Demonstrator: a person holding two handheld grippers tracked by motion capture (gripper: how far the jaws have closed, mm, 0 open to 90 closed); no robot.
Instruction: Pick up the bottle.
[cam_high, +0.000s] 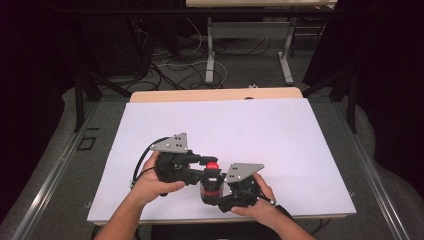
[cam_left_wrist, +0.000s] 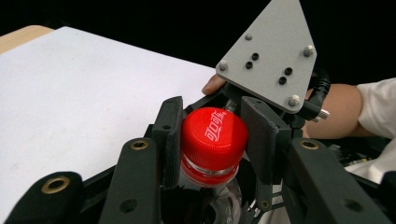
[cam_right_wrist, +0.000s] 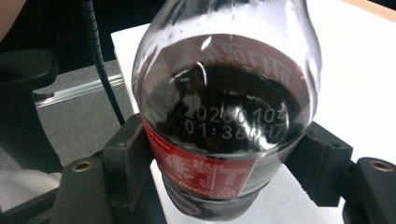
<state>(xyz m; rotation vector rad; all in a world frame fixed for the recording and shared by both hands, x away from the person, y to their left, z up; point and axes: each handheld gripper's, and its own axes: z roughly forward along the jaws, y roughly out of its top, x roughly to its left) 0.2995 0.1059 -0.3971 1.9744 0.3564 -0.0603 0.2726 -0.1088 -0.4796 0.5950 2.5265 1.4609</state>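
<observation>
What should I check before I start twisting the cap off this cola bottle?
1. Left gripper pads press both sides of the red cap: ok.
2. Right gripper clamps the cola bottle at its labelled body: ok.
3. Bottle upright on the white table: ok.
4. Cap seal ring unbroken: cannot tell.
5. Grip firm enough to stop the body slipping: cannot tell.
6. Table space beyond the bottle free: ok.
</observation>
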